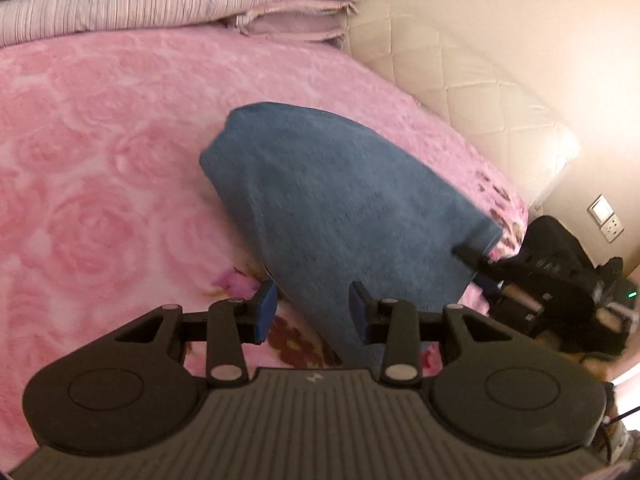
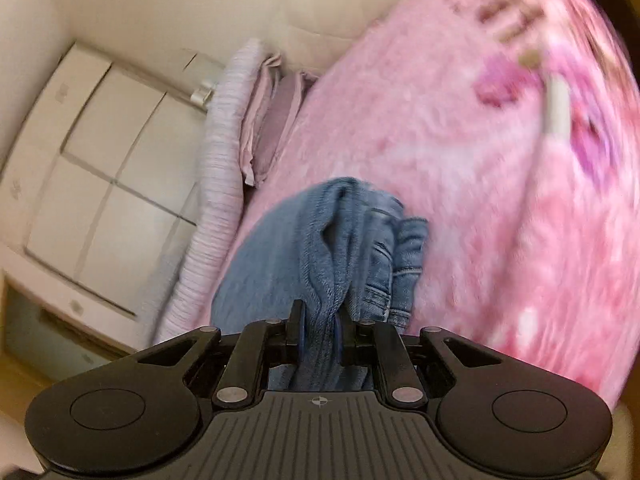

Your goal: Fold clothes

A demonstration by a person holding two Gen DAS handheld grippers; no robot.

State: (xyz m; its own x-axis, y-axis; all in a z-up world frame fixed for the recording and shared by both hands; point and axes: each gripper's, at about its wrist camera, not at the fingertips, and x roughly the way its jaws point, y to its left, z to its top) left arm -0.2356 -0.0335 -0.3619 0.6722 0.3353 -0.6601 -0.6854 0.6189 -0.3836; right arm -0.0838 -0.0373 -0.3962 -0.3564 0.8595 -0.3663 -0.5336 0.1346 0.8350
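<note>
Blue garment [image 1: 340, 208] draped across mid-frame of the left view, over the pink blanket [image 1: 100, 160] on the bed. Pinched at its lower right corner by the right gripper [image 2: 320, 334], fingers narrow, clamped on a bunched fold of cloth, seams hanging just beyond; likely gripped there to carry that edge over for a fold. Left gripper [image 1: 312, 312] at lower centre, fingers wide and holding nothing, poised at the near hem, perhaps to pin or take it. Striped bedding [image 1: 160, 4] piled at upper left, headboard [image 1: 460, 92] at upper right; neither blocking the cloth.
</note>
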